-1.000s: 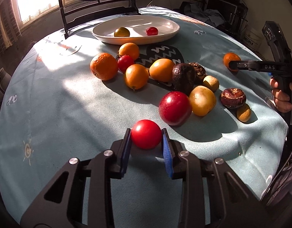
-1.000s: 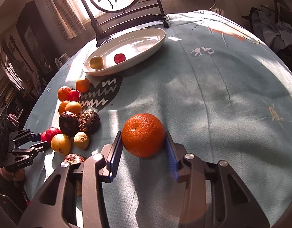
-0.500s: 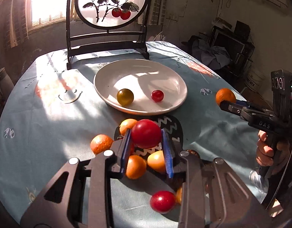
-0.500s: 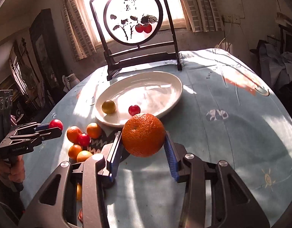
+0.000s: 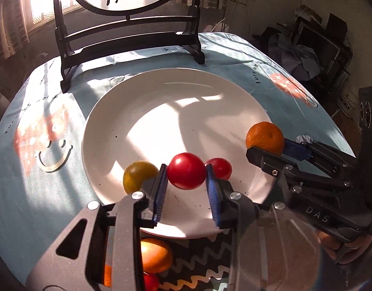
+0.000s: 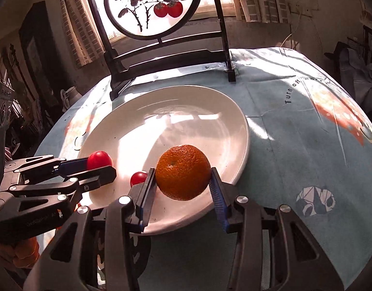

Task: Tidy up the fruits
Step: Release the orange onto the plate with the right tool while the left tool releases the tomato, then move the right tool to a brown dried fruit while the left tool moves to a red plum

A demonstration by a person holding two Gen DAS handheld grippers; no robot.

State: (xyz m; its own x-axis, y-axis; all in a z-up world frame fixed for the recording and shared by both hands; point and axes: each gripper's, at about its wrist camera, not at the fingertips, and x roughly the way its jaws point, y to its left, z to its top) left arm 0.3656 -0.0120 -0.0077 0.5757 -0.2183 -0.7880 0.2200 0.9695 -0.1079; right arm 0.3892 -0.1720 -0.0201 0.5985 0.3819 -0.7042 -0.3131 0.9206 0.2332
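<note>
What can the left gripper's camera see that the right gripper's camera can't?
Only the left wrist view shows the yellow-green fruit on the plate and an orange fruit off the plate on the cloth near its front rim.

Only the right wrist view shows the whole round painting on the stand.

Both show the white plate, the red fruit clamped in the left gripper, the orange clamped in the right gripper, and a small red fruit on the plate.

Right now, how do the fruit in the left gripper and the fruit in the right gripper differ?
The red tomato in the left gripper is smooth and glossy; the orange in the right gripper is dimpled and matte. The tomato is smaller. Both are round, clamped between blue fingers and held over the white plate.
</note>
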